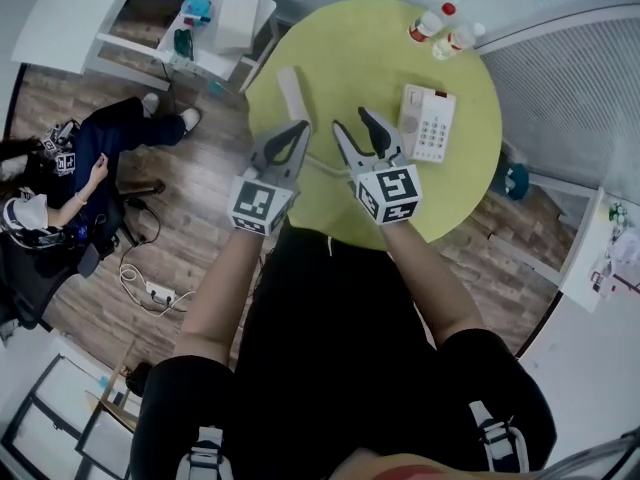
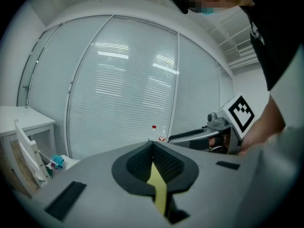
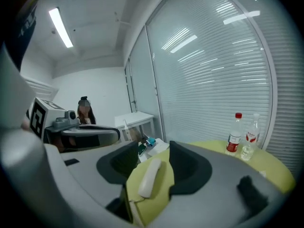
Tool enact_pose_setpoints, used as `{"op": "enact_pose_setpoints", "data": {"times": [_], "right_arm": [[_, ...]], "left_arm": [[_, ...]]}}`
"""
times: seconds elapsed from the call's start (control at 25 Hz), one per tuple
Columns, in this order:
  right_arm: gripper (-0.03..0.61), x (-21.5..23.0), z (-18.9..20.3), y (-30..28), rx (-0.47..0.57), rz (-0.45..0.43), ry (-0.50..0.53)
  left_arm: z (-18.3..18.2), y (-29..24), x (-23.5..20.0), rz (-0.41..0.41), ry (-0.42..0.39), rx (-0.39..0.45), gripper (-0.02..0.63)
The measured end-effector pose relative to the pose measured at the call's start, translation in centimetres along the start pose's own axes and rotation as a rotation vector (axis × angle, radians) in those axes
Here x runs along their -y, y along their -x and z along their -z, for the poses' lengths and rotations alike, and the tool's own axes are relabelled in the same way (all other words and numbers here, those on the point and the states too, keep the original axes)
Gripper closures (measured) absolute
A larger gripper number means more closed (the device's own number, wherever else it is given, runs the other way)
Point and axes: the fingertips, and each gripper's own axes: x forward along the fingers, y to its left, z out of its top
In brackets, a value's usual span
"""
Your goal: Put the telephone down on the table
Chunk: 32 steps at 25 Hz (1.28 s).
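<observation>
The white telephone base (image 1: 428,123) sits on the right side of the round yellow-green table (image 1: 350,48). Its white handset (image 1: 292,93) lies flat on the table's left part, off the base, with a white cord (image 1: 325,166) trailing from it. My left gripper (image 1: 297,128) hovers above the near table edge, its fingertips meeting and nothing in them (image 2: 153,144). My right gripper (image 1: 353,120) hovers beside it, open and empty. In the right gripper view the handset (image 3: 149,177) shows between the spread jaws (image 3: 154,146) but lies well beyond them.
Two plastic bottles (image 1: 428,23) (image 1: 455,40) stand at the table's far edge. A white side table (image 1: 220,23) with small items is at the back left. A person (image 1: 100,158) sits on the floor side at left, near a power strip (image 1: 155,290).
</observation>
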Motion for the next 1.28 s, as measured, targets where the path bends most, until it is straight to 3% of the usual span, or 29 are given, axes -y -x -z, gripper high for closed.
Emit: {"op": "enact_pose_setpoints", "data": {"times": [0.48, 0.84, 1.28], "right_arm": [[0.542, 2.7, -5.5, 11.5, 0.144, -0.045, 0.034], [0.561, 3.3, -8.3, 18.2, 0.221, -0.092, 0.114], [0.563, 2.9, -8.4, 20.4, 0.241, -0.117, 0.119]], "left_arm": [[-6.3, -0.6, 11.7, 0.113, -0.069, 0.032, 0.606], [-9.2, -1.0, 17.3, 0.169, -0.067, 0.05, 0.606], [-11.6, -1.1, 18.8, 0.194, -0.104, 0.078, 0.606]]}}
